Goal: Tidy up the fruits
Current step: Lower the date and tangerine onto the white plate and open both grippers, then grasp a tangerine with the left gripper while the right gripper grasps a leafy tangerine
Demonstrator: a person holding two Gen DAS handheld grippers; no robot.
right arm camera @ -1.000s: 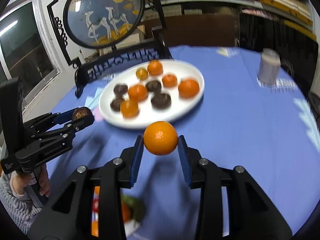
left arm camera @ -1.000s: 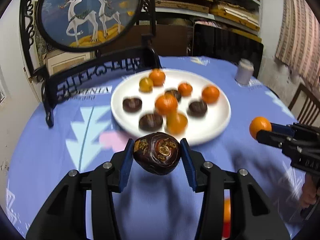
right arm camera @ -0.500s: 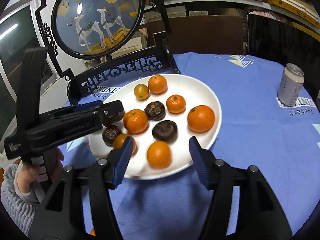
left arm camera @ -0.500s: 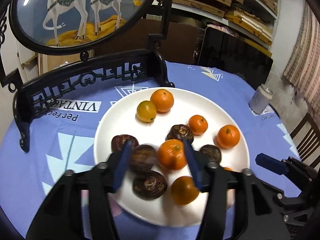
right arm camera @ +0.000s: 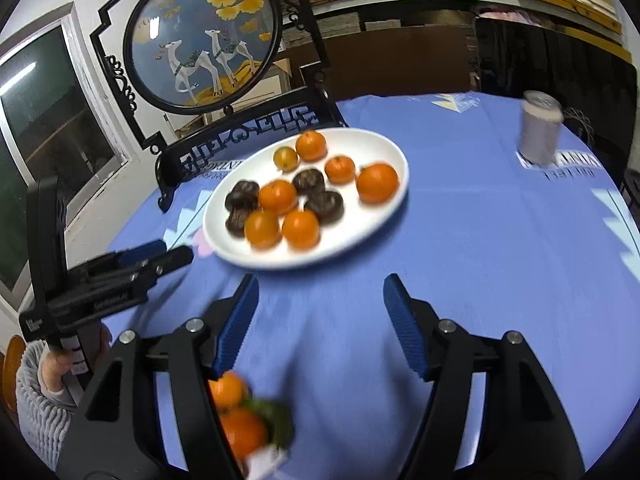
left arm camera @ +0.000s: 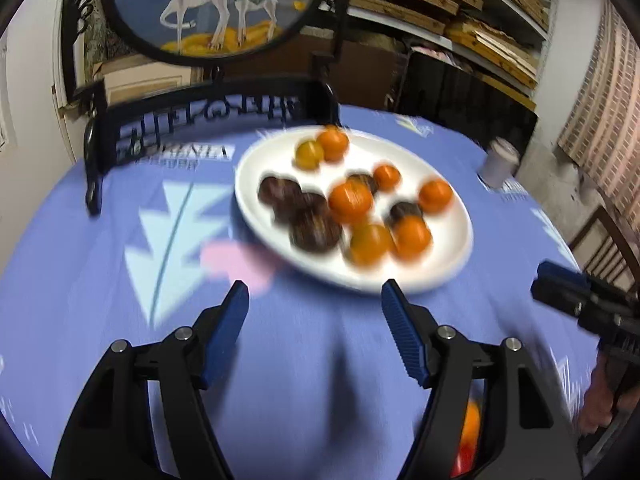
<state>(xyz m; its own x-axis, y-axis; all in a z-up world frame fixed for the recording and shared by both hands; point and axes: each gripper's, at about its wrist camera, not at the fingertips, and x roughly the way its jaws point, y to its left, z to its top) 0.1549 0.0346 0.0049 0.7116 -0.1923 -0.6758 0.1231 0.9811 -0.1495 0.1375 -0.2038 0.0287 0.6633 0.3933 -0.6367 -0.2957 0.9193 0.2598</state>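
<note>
Lengthwise toward screen: oval plate (right arm camera: 384, 152)

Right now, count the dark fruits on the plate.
4 on the white plate: two at its left edge, one central, one right of centre. Oranges may hide more.

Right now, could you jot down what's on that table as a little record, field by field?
Surface: round table with blue patterned cloth
Plate: white plate, holding orange and dark brown fruits
Orange fruits on plate: seven, counted in the right wrist view
Dark fruits on plate: about four, some overlapping
Can: grey can, upright, apart from the plate
Screen: deer-painted round screen behind the plate
Left gripper: open, empty, jaws just opened
Right gripper: open, empty, jaws just opened
</note>
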